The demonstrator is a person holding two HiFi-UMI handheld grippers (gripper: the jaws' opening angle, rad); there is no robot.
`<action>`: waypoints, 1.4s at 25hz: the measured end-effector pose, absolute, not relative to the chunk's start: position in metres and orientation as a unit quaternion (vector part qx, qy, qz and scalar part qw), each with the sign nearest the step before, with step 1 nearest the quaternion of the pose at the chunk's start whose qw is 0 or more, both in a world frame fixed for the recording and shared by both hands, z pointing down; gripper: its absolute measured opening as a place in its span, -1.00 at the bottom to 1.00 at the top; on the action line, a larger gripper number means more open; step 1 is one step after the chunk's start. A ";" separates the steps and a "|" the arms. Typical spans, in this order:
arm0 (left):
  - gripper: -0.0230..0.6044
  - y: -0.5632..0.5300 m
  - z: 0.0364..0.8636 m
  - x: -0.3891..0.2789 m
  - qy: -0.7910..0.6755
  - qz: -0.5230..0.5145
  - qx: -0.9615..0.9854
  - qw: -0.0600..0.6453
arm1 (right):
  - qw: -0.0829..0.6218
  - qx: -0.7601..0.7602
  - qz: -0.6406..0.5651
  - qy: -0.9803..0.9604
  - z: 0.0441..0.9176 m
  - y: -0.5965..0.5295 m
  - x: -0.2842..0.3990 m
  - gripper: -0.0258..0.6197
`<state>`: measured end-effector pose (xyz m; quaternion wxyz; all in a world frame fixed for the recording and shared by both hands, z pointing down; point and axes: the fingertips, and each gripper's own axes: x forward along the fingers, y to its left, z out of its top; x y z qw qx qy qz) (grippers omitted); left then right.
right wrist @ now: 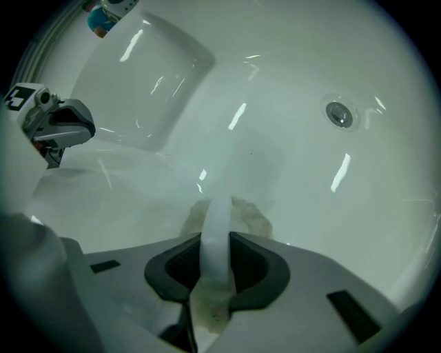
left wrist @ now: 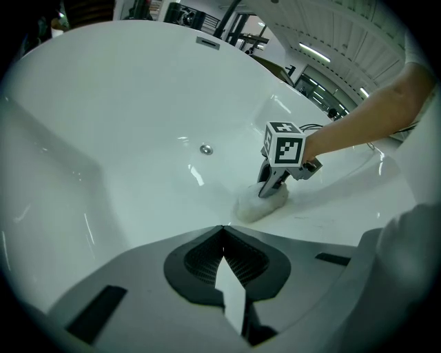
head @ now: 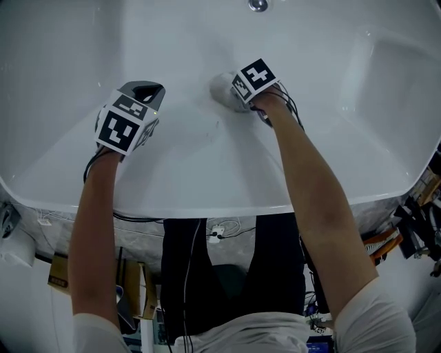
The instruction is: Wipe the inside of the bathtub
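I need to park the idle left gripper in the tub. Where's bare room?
Bare tub surface lies between the left gripper and the drain, and right of the right gripper. Crowded only around the cloth in that gripper's jaws.

The light is soft, cool and a little grey-green. The white bathtub looks bright in the head view, but the room under its rim is dark. In the right gripper view, thin white streaks of glare shine on the tub wall. In the left gripper view, long ceiling lights glow at the top right. Both gripper views are round with black corners, and lines bend near the edges. The jaws close to each camera look fuzzy, and the cloth between the right ones is blurry too. Shadows on the tub are faint.
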<state>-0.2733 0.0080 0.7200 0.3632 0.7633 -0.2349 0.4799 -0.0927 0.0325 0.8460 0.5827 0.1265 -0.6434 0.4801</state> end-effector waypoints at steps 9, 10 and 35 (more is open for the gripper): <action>-0.89 0.009 0.725 -0.324 -0.246 0.490 0.752 0.366 | 0.583 0.114 0.476 -0.649 0.851 0.029 -0.142 -0.61; -0.89 0.010 0.725 -0.331 -0.248 0.491 0.750 0.367 | 0.583 0.112 0.475 -0.650 0.852 0.029 -0.149 -0.61; -0.89 0.009 0.717 -0.492 -0.300 0.498 0.722 0.375 | 0.571 0.051 0.449 -0.686 0.857 0.026 -0.339 -0.61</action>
